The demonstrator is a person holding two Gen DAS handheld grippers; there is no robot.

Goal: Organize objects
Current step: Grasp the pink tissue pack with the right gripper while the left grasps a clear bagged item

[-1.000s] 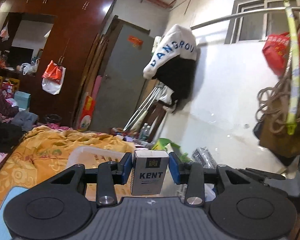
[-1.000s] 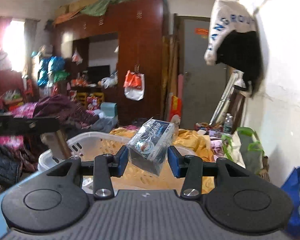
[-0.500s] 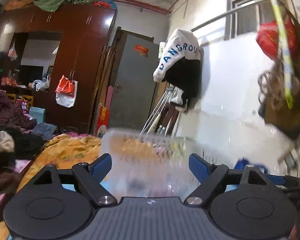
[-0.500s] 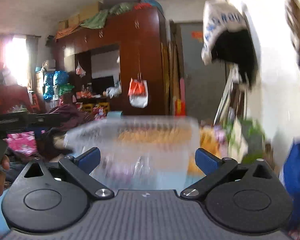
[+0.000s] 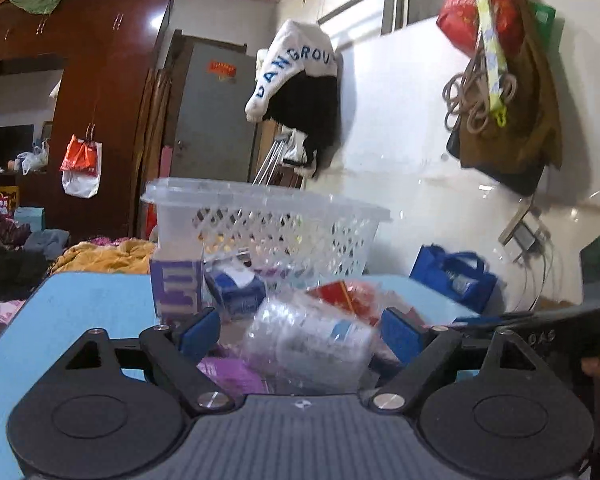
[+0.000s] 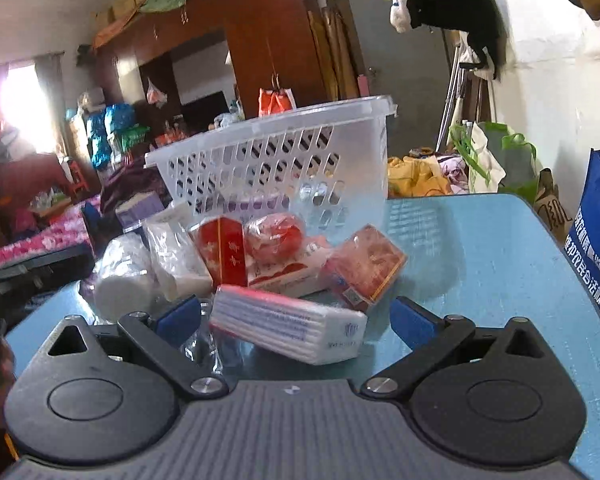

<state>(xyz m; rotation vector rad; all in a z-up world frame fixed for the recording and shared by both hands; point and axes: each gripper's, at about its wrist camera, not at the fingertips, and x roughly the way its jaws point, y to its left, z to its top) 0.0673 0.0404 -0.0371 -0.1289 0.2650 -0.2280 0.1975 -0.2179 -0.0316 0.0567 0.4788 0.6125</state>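
While left gripper [image 5: 300, 330] jaws are opening | tissue pack [image 6: 286, 323] between spread right gripper [image 6: 296, 318] jaws

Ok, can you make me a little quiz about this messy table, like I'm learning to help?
1. True or false: the white basket stands on the blue table.
2. What lies nearest in front of the right gripper: A) a white tissue pack, B) a spoon, C) a shoe?
3. Fill in: both the left gripper and the right one are ____ and hold nothing.

Key: 1 true; 2 A; 3 open (the left one's jaws are opening).
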